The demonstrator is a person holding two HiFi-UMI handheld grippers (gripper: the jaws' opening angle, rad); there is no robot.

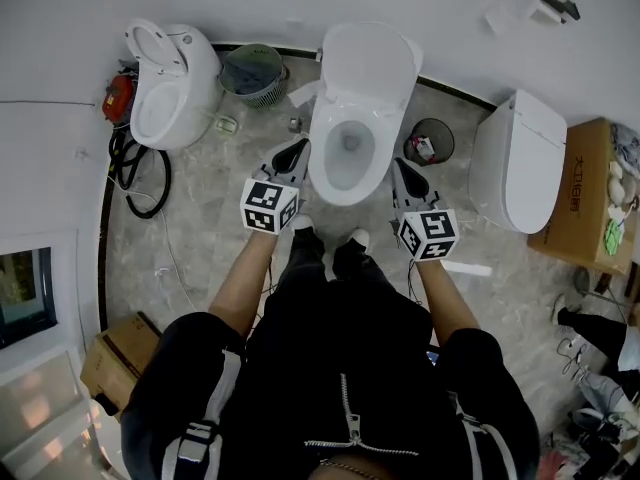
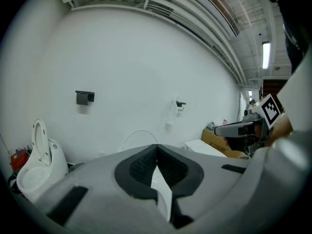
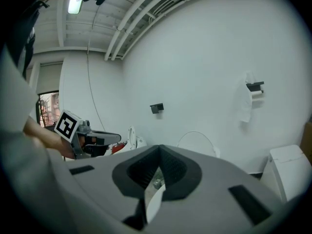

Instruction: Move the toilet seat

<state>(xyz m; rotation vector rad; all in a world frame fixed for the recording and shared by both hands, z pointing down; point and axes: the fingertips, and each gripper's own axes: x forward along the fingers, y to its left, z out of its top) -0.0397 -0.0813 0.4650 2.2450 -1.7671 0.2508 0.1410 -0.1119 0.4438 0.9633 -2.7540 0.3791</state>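
A white toilet (image 1: 347, 148) stands in front of my feet, its bowl open. Its lid (image 1: 370, 63) stands raised against the wall; I cannot tell whether the seat ring is up with it. My left gripper (image 1: 298, 148) hovers at the bowl's left side, shut and empty. Level with it at the bowl's right side, my right gripper (image 1: 399, 166) is also shut with nothing held. In the left gripper view the shut jaws (image 2: 157, 147) point at the wall, over the lid's curved top edge (image 2: 139, 132). The right gripper view shows its jaws (image 3: 159, 149) shut and that lid edge (image 3: 197, 133).
A second toilet (image 1: 175, 88) with its lid up stands at the left, beside a green basket (image 1: 252, 71). A small bin (image 1: 430, 140), a closed toilet (image 1: 520, 163) and a cardboard box (image 1: 585, 193) are on the right. Cables (image 1: 140, 183) lie on the floor at left.
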